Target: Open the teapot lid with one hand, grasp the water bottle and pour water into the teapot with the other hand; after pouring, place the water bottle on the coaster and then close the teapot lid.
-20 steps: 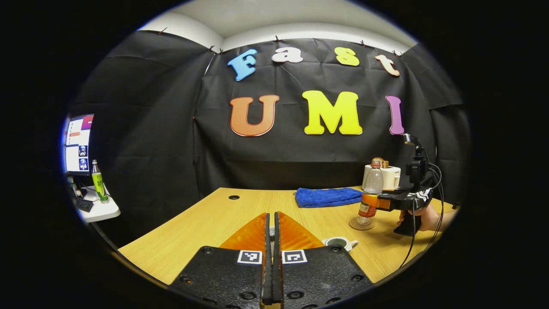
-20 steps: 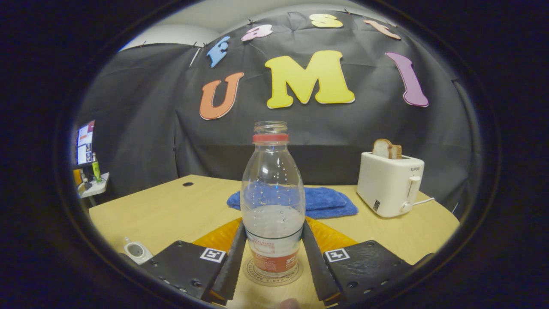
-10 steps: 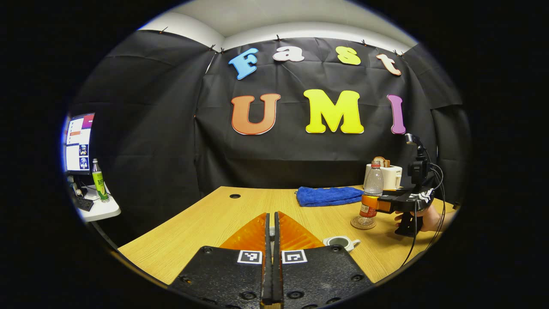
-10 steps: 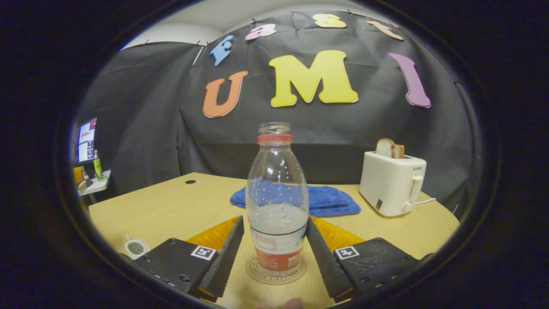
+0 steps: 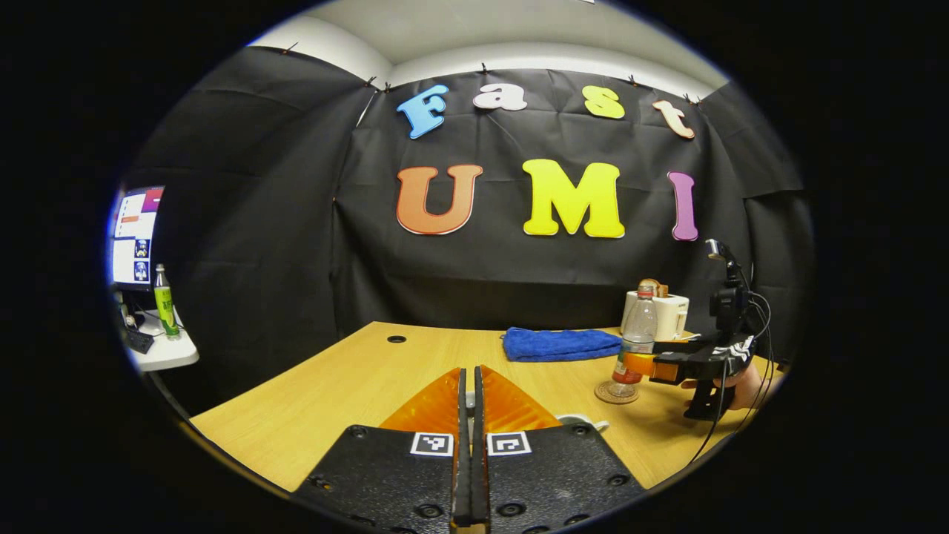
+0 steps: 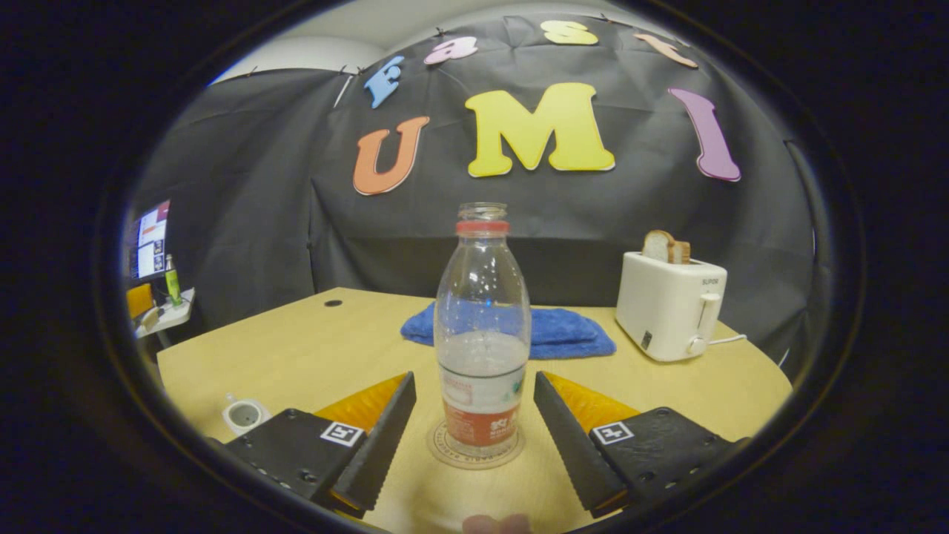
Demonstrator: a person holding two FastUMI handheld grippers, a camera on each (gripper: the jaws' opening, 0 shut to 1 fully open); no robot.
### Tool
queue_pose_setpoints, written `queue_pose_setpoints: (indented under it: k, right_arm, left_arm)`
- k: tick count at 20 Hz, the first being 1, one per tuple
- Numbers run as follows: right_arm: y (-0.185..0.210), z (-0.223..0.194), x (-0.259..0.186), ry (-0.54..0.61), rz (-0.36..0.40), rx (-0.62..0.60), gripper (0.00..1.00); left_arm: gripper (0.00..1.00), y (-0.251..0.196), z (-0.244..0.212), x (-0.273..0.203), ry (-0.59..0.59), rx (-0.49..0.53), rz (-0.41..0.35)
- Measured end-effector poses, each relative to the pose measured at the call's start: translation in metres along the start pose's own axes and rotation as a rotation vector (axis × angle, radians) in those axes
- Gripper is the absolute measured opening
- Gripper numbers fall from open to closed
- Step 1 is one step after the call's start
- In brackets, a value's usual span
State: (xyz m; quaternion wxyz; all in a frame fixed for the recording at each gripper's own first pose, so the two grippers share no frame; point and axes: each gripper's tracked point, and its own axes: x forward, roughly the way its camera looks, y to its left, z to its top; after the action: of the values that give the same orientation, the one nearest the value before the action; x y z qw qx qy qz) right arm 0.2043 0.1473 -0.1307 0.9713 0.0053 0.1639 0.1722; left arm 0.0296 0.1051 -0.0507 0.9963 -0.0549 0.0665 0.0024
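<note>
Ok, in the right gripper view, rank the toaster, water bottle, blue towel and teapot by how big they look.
1. water bottle, tallest, though nearest the camera, so inflated
2. toaster and blue towel look about alike; no ranking
3. teapot, smallest, near the view's edge

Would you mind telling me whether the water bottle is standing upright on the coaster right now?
Yes, upright. The water bottle stands vertically with its base inside the round coaster, uncapped, and the right gripper jaws are spread clear of it.
</note>
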Motion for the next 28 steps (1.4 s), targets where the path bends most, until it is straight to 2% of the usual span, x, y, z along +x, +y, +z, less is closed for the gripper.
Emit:
queue_pose_setpoints:
  k: [3, 6, 9, 11, 20, 28]
  right_arm:
    - [-0.011, -0.001, -0.018, -0.008, -0.025, -0.028, 0.93]
    - [-0.021, 0.004, -0.046, -0.050, -0.049, -0.041, 0.96]
    - [-0.027, 0.001, -0.071, -0.076, -0.069, -0.093, 0.93]
    - [-0.032, -0.002, -0.087, -0.089, -0.078, -0.114, 0.95]
    - [-0.083, -0.010, -0.126, -0.114, -0.141, -0.039, 0.95]
    - [-0.091, -0.018, -0.129, -0.103, -0.131, -0.027, 0.95]
  left_arm:
    - [0.03, -0.022, -0.011, 0.005, 0.021, -0.008, -0.031]
    - [0.03, -0.047, -0.030, 0.013, 0.058, -0.034, -0.086]
    - [0.03, -0.066, -0.048, 0.026, 0.106, -0.048, -0.104]
    - [0.03, -0.076, -0.053, 0.032, 0.119, -0.034, -0.114]
    - [0.03, -0.095, -0.067, 0.062, 0.144, 0.006, -0.096]
    - [0.03, -0.094, -0.074, 0.066, 0.163, 0.020, -0.075]
